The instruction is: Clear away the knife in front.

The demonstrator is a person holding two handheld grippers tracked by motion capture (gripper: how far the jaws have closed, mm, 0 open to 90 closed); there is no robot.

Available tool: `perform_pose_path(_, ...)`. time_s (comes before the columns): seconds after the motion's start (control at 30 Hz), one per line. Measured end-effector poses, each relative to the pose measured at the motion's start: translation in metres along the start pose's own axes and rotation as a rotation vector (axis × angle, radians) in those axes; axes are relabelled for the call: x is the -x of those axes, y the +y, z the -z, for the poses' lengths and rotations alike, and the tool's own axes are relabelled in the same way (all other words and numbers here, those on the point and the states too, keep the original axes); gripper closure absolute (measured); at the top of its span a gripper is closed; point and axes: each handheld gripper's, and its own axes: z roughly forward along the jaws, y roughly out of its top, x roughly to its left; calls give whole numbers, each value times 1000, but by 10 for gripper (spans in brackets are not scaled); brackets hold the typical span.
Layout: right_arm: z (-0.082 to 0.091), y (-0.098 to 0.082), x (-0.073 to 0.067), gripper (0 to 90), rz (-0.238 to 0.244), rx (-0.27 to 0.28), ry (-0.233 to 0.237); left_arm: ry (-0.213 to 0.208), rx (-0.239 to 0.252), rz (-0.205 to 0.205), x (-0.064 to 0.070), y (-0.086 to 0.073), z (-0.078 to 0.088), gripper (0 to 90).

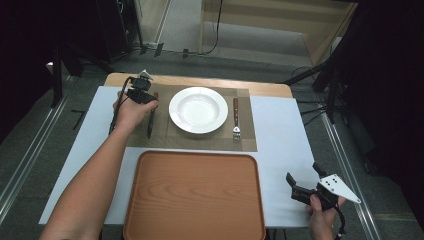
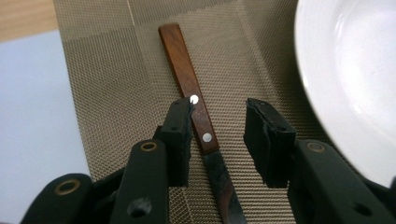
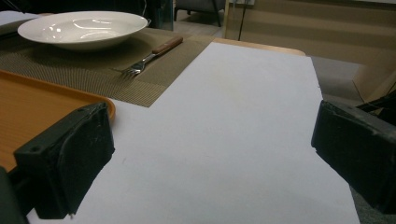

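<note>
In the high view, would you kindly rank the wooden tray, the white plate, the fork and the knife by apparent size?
1. Wooden tray, largest, though nearest the camera.
2. White plate.
3. Fork and knife: alike in length; the hand covers part of the knife, so unranked.

Grey floor (image 1: 235,37) surrounds the white-topped desk (image 1: 285,135). Beyond the desk's far edge stands a pale wooden panel (image 1: 280,20). Dark stands (image 1: 60,65) flank the desk in dim light.
</note>
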Motion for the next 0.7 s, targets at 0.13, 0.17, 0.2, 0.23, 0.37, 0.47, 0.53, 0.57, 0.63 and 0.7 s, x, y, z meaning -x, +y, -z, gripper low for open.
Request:
perform_pose_path(0.13, 0, 0, 0, 0, 0, 1, -2, -30, -15, 23, -3, 1, -5, 649)
perform_pose_path(0.17, 0, 0, 0, 0, 1, 1, -2, -26, -23, 28, -3, 1, -6, 649)
perform_pose_path(0.2, 0, 0, 0, 0, 1, 0, -3, -19, -28, 25, -4, 1, -8, 649)
perform_pose_path(0.23, 0, 0, 0, 0, 0, 1, -3, -20, -31, 29, -4, 1, -10, 650)
perform_pose_path(0.37, 0, 0, 0, 0, -2, 1, -4, -12, -56, 34, -5, 1, -16, 666)
perform_pose_path(0.47, 0, 0, 0, 0, -1, 0, -6, 16, -78, 33, -4, 0, -19, 666)
perform_pose_path(0.53, 0, 0, 0, 0, -1, 0, -8, 3, -81, 47, -4, 0, -20, 666)
perform_pose_path(0.57, -1, 0, 0, 0, -1, -1, -15, 12, -78, 44, -4, 1, -20, 666)
perform_pose_path(0.63, 0, 0, 1, 0, -6, -1, -18, 14, -80, 46, -4, 1, -20, 667)
perform_pose_path(0.7, -1, 0, 1, 0, -4, -2, -19, 16, -96, 48, -4, 2, -22, 668)
